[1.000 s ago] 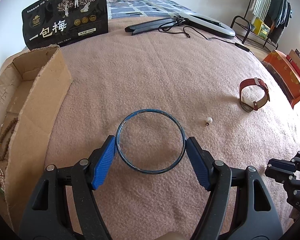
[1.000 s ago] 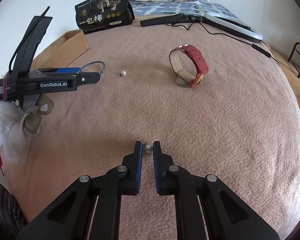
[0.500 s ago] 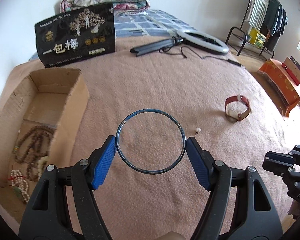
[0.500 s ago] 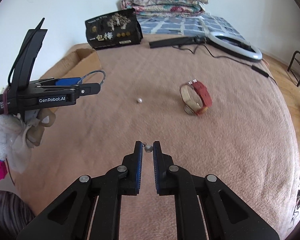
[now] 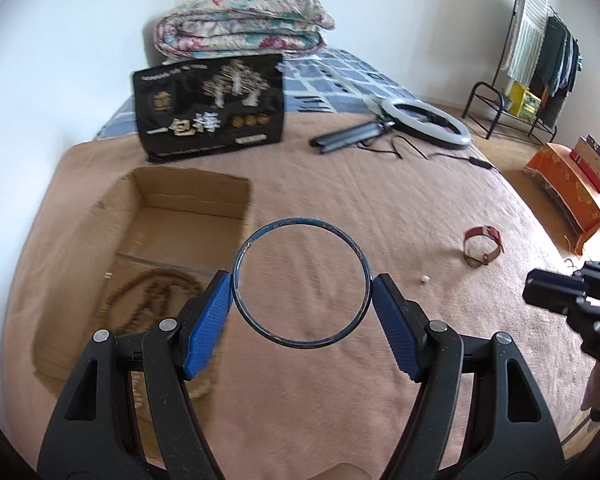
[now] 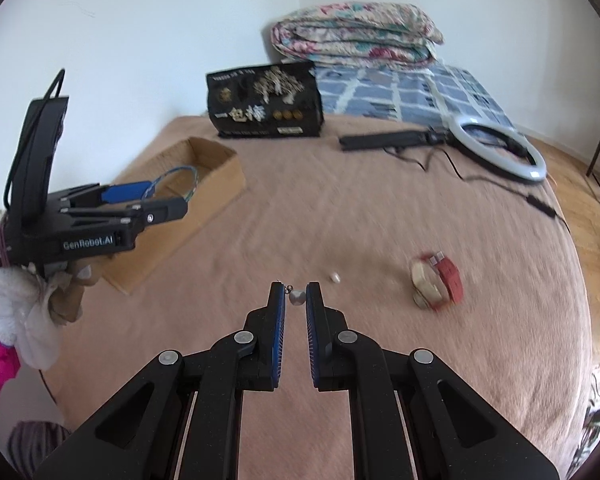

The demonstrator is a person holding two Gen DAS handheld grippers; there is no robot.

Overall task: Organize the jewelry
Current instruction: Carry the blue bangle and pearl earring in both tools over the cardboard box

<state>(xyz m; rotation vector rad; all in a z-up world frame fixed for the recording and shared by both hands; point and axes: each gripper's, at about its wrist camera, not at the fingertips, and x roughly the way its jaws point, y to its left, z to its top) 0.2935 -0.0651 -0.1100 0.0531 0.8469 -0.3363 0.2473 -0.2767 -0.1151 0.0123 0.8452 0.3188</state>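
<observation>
1. The left claw (image 5: 302, 294) grips one blue bangle (image 5: 301, 283) across its width, held in the air beside the one cardboard box (image 5: 188, 216) near the bed's left edge.
2. The right claw (image 6: 296, 298) pinches one small pearl earring (image 6: 297, 297) above the blanket.
3. On the bed (image 6: 340, 220) lie one loose pearl (image 6: 335, 277) and one red watch (image 6: 436, 282).
4. Brown bead strands (image 5: 152, 292) lie in the box; their count is unclear.

Bright daylight, fisheye warp, slight blur

Both tongs lifted higher; bangle (image 5: 301, 283) now nearer cardboard box (image 5: 188, 190).
</observation>
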